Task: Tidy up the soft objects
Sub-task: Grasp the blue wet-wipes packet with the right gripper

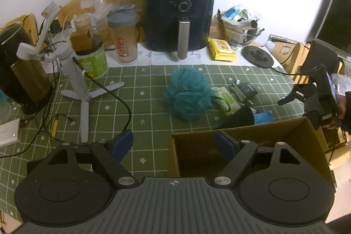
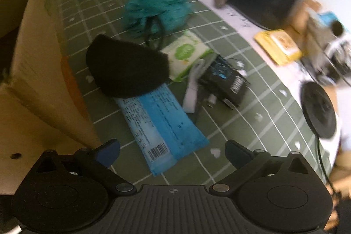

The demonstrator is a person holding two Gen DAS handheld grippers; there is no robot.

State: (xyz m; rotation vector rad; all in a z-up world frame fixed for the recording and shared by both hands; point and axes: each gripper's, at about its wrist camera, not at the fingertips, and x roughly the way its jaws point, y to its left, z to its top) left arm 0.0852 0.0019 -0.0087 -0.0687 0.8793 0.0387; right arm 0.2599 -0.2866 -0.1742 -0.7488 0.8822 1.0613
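The right gripper (image 2: 172, 151) has its jaws spread wide and empty, poised over the near end of a blue wipes pack (image 2: 161, 124) that lies flat on the green checked tablecloth (image 2: 252, 124). That pack looks light and pliant under slick film, so a pinch across its narrow width near the barcode end would probably hold better than a grab at the flat face.

Taking the cardboard box (image 2: 39, 71) as landmark: the blue pack lies just beside its outer wall, and a black fuzzy soft item (image 2: 127, 67) rests on the pack's far end, also close to that wall. It looks plush and very light; its rounded edge should compress easily between the pads. Beyond it, further from the box, sit a green-and-white wipes pack (image 2: 186, 54) and a teal mesh bath pouf (image 2: 155, 3) with a dark cord loop. The pouf is airy and springy, so the bunched centre or the cord seems the surest hold. A black pouch with blue print (image 2: 226, 82) lies beside the green pack, away from the box.

Counted near the box: two wipes packs, one pouf, one black fuzzy item, one pouch.

The left gripper (image 1: 175, 144) is likewise open and holds nothing, one finger in front of the box's near wall, the other over the cloth.
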